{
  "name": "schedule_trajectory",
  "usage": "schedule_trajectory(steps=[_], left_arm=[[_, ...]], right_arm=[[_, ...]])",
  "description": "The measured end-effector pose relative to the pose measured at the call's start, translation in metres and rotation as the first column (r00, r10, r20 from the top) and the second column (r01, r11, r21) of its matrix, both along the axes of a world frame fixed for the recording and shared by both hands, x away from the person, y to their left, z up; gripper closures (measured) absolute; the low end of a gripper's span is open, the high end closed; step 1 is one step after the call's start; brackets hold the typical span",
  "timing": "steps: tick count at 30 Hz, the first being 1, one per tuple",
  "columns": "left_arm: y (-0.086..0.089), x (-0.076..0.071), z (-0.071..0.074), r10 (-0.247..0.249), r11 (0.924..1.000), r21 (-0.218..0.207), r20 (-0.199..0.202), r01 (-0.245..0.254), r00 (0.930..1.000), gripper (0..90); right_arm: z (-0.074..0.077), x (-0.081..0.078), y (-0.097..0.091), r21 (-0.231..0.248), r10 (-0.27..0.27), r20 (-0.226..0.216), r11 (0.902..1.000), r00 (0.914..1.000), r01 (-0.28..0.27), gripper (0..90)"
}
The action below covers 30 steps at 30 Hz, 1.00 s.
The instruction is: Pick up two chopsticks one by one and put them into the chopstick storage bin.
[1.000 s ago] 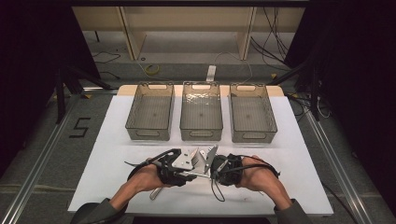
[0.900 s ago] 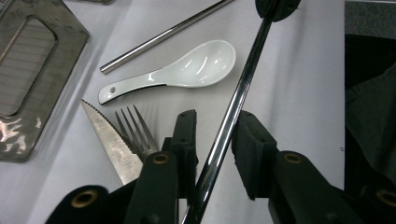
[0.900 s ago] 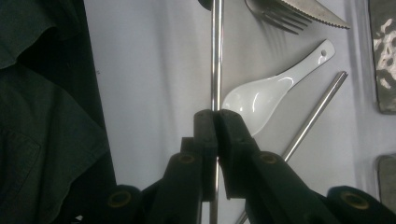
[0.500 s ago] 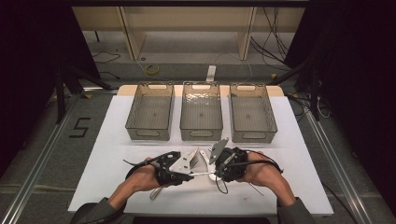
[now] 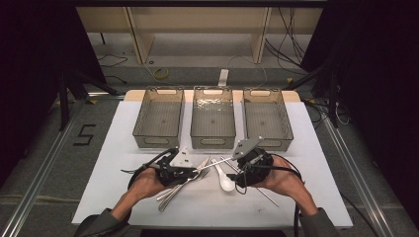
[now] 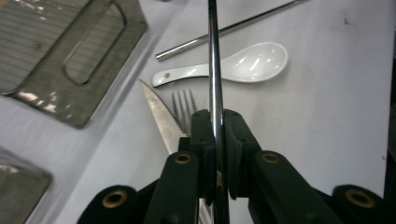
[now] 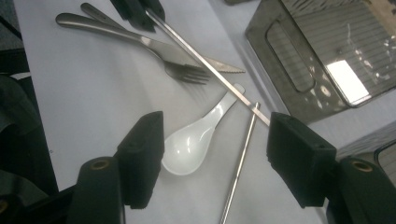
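Metal chopstick (image 6: pixel 214 70) is sitting clamped between the left gripper's (image 6: pixel 216 140) jaws, running straight out past the tips; in the right gripper view the same chopstick (image 7: pixel 205 65) is slanting across the table toward the right-hand jaw, its far end just beside that pad (touching or not, hard to tell from this angle). Right gripper (image 7: pixel 215 149) is standing with jaws wide apart, having just been opening, nothing pressed between them.

Below the held stick, a white ceramic spoon (image 7: pixel 196 137), a fork (image 7: pixel 182 71) and a serrated knife (image 7: pixel 205 60) are lying on the white table (image 5: pixel 306 148); knife and fork are overlapping. A second chopstick (image 7: pixel 239 163) is lying flat beside the spoon, between the right jaws' line of sight.

Three clear bins are standing in a row beyond: left bin (image 5: pixel 159 118), middle bin (image 5: pixel 213 118), right bin (image 5: pixel 267 118), all seeming to be holding nothing.
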<state>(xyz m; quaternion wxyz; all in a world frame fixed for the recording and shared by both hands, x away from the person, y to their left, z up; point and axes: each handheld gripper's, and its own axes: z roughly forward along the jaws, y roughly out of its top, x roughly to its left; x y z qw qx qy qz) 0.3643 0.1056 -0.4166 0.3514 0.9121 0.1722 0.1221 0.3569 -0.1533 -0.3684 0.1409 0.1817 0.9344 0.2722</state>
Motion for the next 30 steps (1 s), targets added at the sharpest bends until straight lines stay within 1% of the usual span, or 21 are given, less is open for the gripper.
schedule_trajectory(steps=[2,4,5,7,8,10,11,13,14,16,19,20,22,23,25,27,28,29,30], left_arm=[[0.004,0.002,0.001,0.031,0.9994,-0.019,-0.001,-0.031,0.9995,83.2],[0.008,0.004,0.004,0.055,0.9980,-0.031,0.003,-0.055,0.9985,83.1],[0.011,0.005,0.005,0.069,0.9971,-0.031,0.005,-0.069,0.9976,83.2],[0.015,0.007,0.007,0.101,0.9936,-0.052,0.006,-0.100,0.9949,83.2],[0.018,0.008,0.008,0.114,0.9920,-0.056,0.007,-0.114,0.9934,83.2],[0.022,0.010,0.010,0.146,0.9862,-0.080,0.005,-0.145,0.9893,83.2],[0.025,0.011,0.011,0.157,0.9841,-0.085,0.006,-0.156,0.9875,83.2],[0.029,0.014,0.013,0.191,0.9775,-0.093,0.011,-0.189,0.9815,83.1],[0.032,0.014,0.013,0.211,0.9730,-0.100,0.013,-0.208,0.9775,83.1],[0.037,0.017,0.015,0.237,0.9663,-0.107,0.015,-0.234,0.9714,83.1],[0.045,0.023,0.018,0.283,0.9521,-0.125,0.018,-0.279,0.9589,83.1],[0.049,0.025,0.019,0.295,0.9484,-0.127,0.020,-0.290,0.9553,83.1],[0.055,0.031,0.021,0.326,0.9378,-0.134,0.023,-0.320,0.9451,83.1],[0.059,0.035,0.021,0.345,0.9309,-0.135,0.025,-0.339,0.9381,83.1],[0.066,0.044,0.021,0.381,0.9156,-0.146,0.017,-0.375,0.9245,83.1],[0.071,0.052,0.020,0.416,0.8986,-0.158,0.008,-0.409,0.9095,83.1],[0.073,0.055,0.020,0.427,0.8933,-0.159,0.007,-0.421,0.9042,83.1],[0.075,0.058,0.021,0.439,0.8862,-0.166,0.000,-0.433,0.8986,83.2],[0.076,0.061,0.021,0.448,0.8804,-0.173,0.000,-0.442,0.8938,83.1]], right_arm=[[-0.002,0.003,-0.003,-0.004,-0.025,-0.008,0.9997,0.9997,0.025,33.5],[-0.004,0.006,-0.005,-0.013,-0.064,-0.009,0.9979,0.9979,0.064,29.3],[-0.005,0.007,-0.006,-0.012,-0.079,-0.009,0.9968,0.9968,0.079,28.4],[-0.007,0.010,-0.009,-0.024,-0.101,-0.022,0.9946,0.9946,0.101,27.8],[-0.009,0.011,-0.011,-0.030,-0.112,-0.029,0.9934,0.9933,0.111,27.7],[-0.012,0.015,-0.014,-0.034,-0.136,-0.051,0.9904,0.9894,0.134,27.7],[-0.014,0.017,-0.016,-0.037,-0.144,-0.061,0.9892,0.9877,0.142,27.7],[-0.020,0.020,-0.019,-0.050,-0.165,-0.079,0.9857,0.9832,0.161,27.8],[-0.023,0.022,-0.021,-0.052,-0.172,-0.091,0.9844,0.9808,0.168,27.8],[-0.028,0.024,-0.025,-0.059,-0.194,-0.109,0.9802,0.9749,0.189,27.8],[-0.034,0.026,-0.031,-0.077,-0.218,-0.128,0.9748,0.9675,0.209,27.9],[-0.036,0.026,-0.033,-0.075,-0.224,-0.136,0.9738,0.9651,0.215,27.9],[-0.040,0.026,-0.037,-0.086,-0.227,-0.149,0.9726,0.9625,0.216,27.8],[-0.042,0.025,-0.039,-0.090,-0.232,-0.154,0.9713,0.9605,0.220,27.7],[-0.045,0.023,-0.043,-0.098,-0.244,-0.175,0.9682,0.9538,0.230,27.5],[-0.048,0.024,-0.047,-0.108,-0.260,-0.182,0.9638,0.9482,0.243,27.2],[-0.050,0.025,-0.048,-0.113,-0.267,-0.187,0.9617,0.9454,0.250,27.0],[-0.051,0.025,-0.048,-0.119,-0.271,-0.192,0.9604,0.9432,0.252,26.5],[-0.052,0.025,-0.048,-0.123,-0.273,-0.195,0.9597,0.9420,0.253,26.3]])
